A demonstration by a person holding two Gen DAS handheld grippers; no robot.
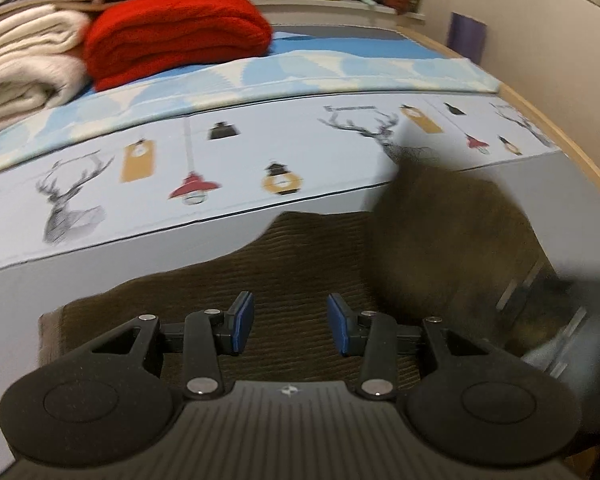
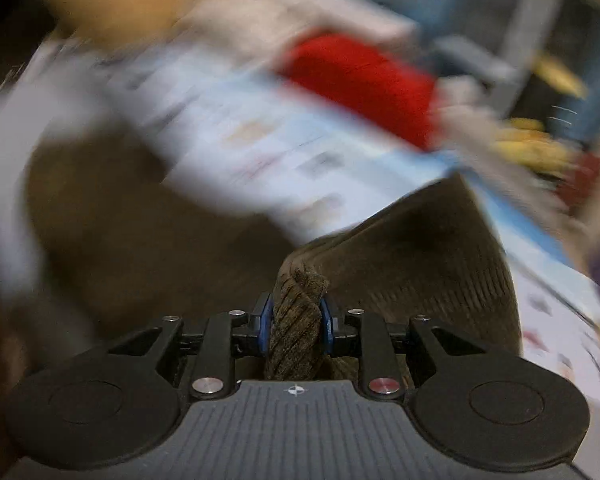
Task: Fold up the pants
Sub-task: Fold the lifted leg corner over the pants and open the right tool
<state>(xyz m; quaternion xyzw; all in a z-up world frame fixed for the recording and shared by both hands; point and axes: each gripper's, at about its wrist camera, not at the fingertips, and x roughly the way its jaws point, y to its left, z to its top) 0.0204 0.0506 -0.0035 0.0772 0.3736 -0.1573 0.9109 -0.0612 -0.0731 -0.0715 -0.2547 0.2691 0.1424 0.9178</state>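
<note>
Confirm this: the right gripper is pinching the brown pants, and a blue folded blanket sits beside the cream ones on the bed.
Not quite. The blanket is red, not blue, as the left wrist view shows. The rest holds: the right gripper pinches the pants, and the cream blankets lie beside the red one.

Left tongs (image 1: 290,324) parted, nothing between pads; right tongs (image 2: 296,320) clamped on pants (image 2: 420,248).

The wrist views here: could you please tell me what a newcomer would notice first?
The right hand-held gripper pinches a bunched fold of brown corduroy pants, its view smeared by motion. In the left wrist view, the left hand-held gripper hangs open over the pants, with a bright red folded blanket at the far left of the deer-print surface.
</note>
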